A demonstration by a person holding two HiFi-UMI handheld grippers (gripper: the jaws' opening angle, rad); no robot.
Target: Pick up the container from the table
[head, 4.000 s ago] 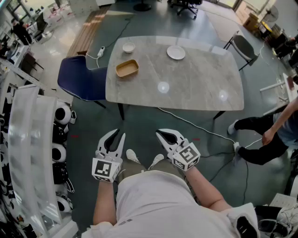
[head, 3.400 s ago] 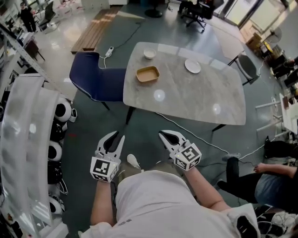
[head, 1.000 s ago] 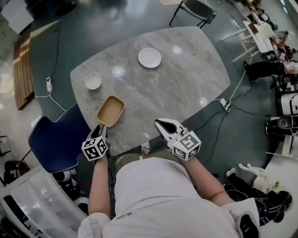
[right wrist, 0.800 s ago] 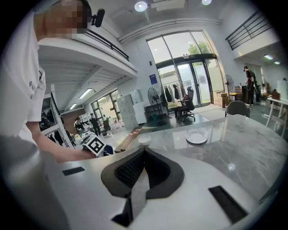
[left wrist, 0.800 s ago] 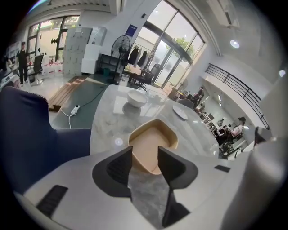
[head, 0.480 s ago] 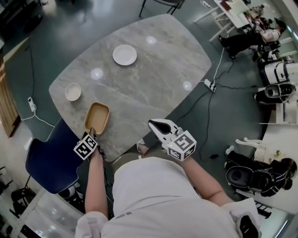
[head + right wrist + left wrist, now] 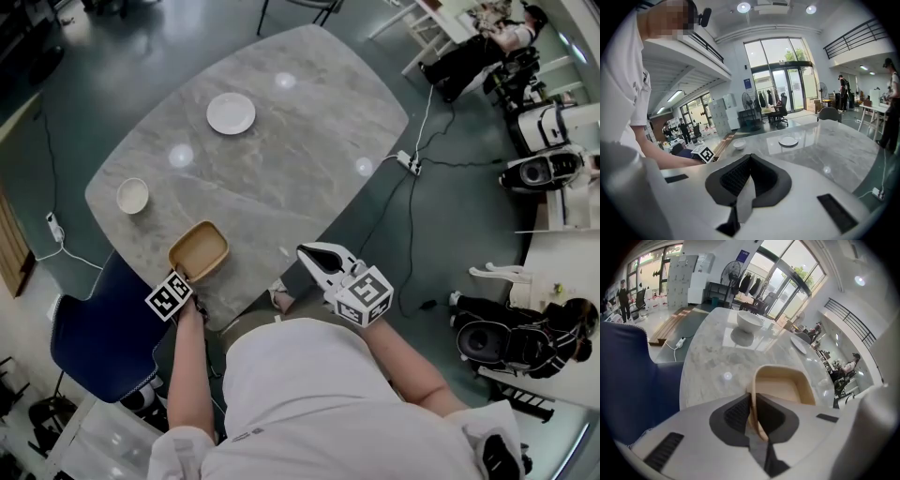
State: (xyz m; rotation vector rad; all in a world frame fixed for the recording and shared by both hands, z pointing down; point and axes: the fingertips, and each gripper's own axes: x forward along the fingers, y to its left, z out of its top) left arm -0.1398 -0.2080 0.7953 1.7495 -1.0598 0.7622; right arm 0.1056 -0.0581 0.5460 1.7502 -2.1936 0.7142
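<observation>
Marble table (image 7: 309,141): container (image 7: 199,251) sits at its near edge. Your left gripper (image 7: 185,277) is closing its jaws on the container's near rim. Your right gripper (image 7: 305,253) hangs off the table edge, jaws together, empty.

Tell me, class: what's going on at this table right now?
A person stands at the table with a gripper in each hand. The left gripper is closing its jaws on the near rim of the tan container, and the rim sits between them. The right gripper is shut and empty, held off the table's edge. A bowl and a plate lie farther along, and neither gripper is near them.
</observation>
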